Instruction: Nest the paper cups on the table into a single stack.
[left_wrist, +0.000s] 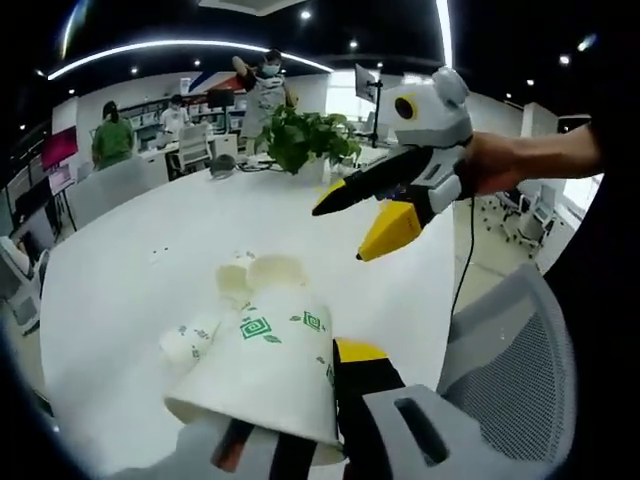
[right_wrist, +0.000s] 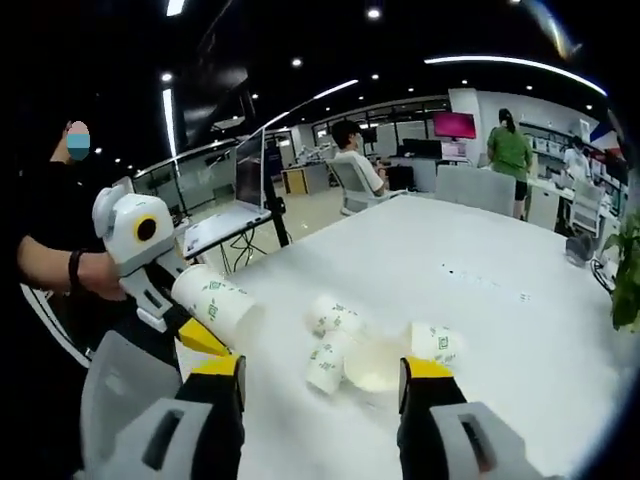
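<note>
My left gripper (left_wrist: 300, 420) is shut on a white paper cup with green marks (left_wrist: 265, 370), whose mouth points back at the camera. In the right gripper view this same cup (right_wrist: 215, 300) sticks out of the left gripper (right_wrist: 190, 325), held above the table's near edge. Several loose cups lie on their sides in a cluster on the white table (left_wrist: 130, 260): one (left_wrist: 235, 280), another (left_wrist: 278, 270), a third (left_wrist: 190, 340). The right gripper (left_wrist: 340, 232) hovers above and right of them, open and empty. In its own view the right gripper (right_wrist: 322, 375) frames the loose cups (right_wrist: 335, 315), (right_wrist: 435, 345).
A potted plant (left_wrist: 300, 135) stands at the table's far side. A grey mesh chair (left_wrist: 510, 370) sits at the near right edge. A laptop on a stand (right_wrist: 225, 225) is beyond the table. People stand and sit among desks in the background.
</note>
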